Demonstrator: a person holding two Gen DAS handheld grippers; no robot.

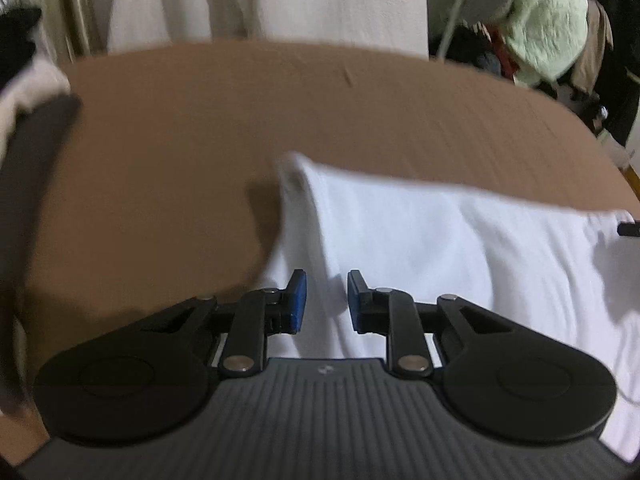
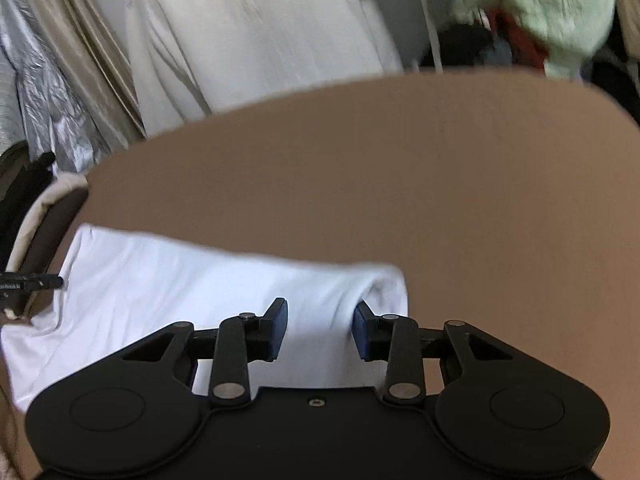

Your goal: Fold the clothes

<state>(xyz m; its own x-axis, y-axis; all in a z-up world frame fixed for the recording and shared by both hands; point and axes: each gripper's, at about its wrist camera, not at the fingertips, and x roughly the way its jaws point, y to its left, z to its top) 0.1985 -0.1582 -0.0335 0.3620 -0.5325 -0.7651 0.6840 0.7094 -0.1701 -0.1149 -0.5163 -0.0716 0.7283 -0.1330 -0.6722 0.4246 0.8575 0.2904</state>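
Note:
A white garment (image 1: 440, 248) lies folded on the brown table (image 1: 200, 128). In the left wrist view my left gripper (image 1: 327, 300) is open just above the cloth near its left edge, holding nothing. In the right wrist view the same white garment (image 2: 180, 280) spreads to the left, and my right gripper (image 2: 320, 330) is open over its right end, with cloth showing between the blue pads but not pinched. The tip of the right gripper shows at the right edge of the left wrist view (image 1: 628, 228); the left gripper's tip shows at the left edge of the right wrist view (image 2: 32, 282).
A dark and cream pile of clothes (image 1: 28, 128) sits at the table's left edge. Pale curtains (image 2: 240, 40) hang behind the table. A green quilted item (image 1: 548, 28) and dark clothes hang at the back right. The brown table (image 2: 440, 180) stretches beyond the garment.

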